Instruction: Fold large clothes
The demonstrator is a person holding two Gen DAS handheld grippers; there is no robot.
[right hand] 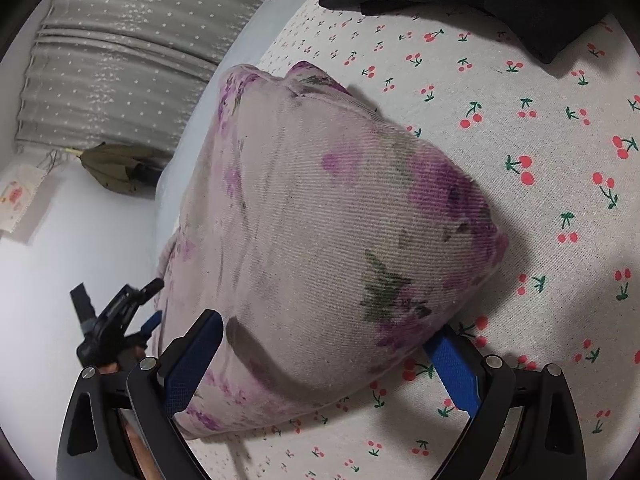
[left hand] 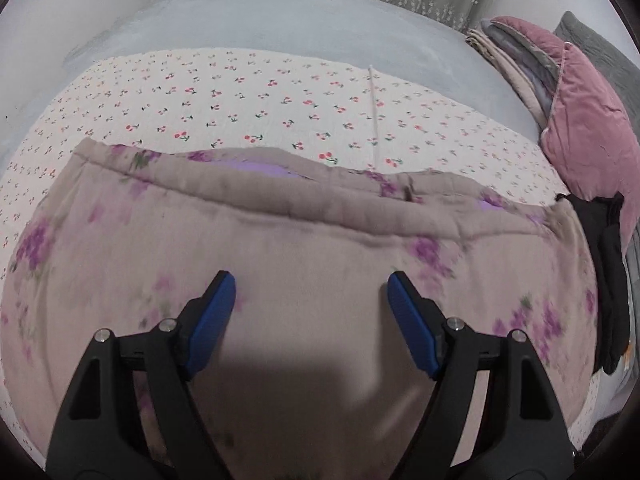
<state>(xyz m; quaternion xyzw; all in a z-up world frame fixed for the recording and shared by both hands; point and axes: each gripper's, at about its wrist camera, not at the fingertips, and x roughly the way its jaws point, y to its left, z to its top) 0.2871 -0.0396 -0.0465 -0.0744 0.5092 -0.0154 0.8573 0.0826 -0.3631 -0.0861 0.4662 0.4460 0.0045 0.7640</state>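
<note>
While both tongs gape, black cloth (left hand: 608, 280) lies beside floral garment (left hand: 280, 260).

grey star-print curtains (right hand: 120, 60) behind a bed (left hand: 280, 20) — cherry-print sheet (left hand: 240, 100), pink pillow (left hand: 588, 132).

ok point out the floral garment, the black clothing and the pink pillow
floral garment (left hand: 320, 272), left wrist view, middle of its top layer
black clothing (left hand: 608, 272), left wrist view, middle of the pile
pink pillow (left hand: 584, 128), left wrist view, its broad face

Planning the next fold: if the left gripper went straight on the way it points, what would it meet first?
Probably the floral garment itself: the open left gripper points onto its taupe surface, with the garment's folded edge further along. Depth is unclear.
</note>
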